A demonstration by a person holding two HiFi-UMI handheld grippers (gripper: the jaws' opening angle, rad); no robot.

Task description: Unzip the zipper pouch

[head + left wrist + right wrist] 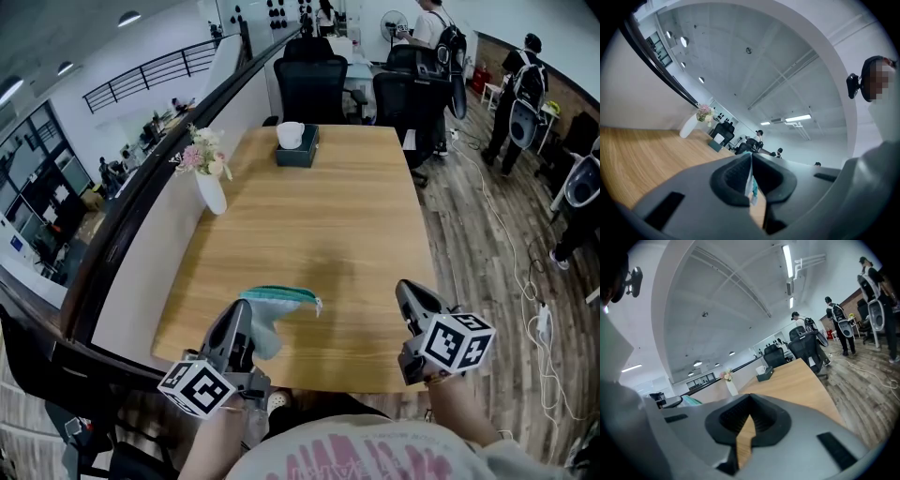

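The zipper pouch (278,298), teal along its zipper edge with a pale body, hangs lifted above the near edge of the wooden table (328,216). My left gripper (242,309) is shut on the pouch's left end. In the left gripper view a thin strip of the pouch (753,186) is pinched between the left gripper's (751,158) closed pads. My right gripper (406,289) is to the right of the pouch and apart from it. It is shut with nothing between its pads. In the right gripper view, the right gripper's (749,403) jaws meet, and the pouch (692,401) shows at the far left.
A white vase of flowers (210,180) stands at the table's left edge. A dark tissue box (297,148) sits at the far end. Black office chairs (312,82) stand beyond the table. People stand at the far right, and cables (514,251) lie on the wooden floor.
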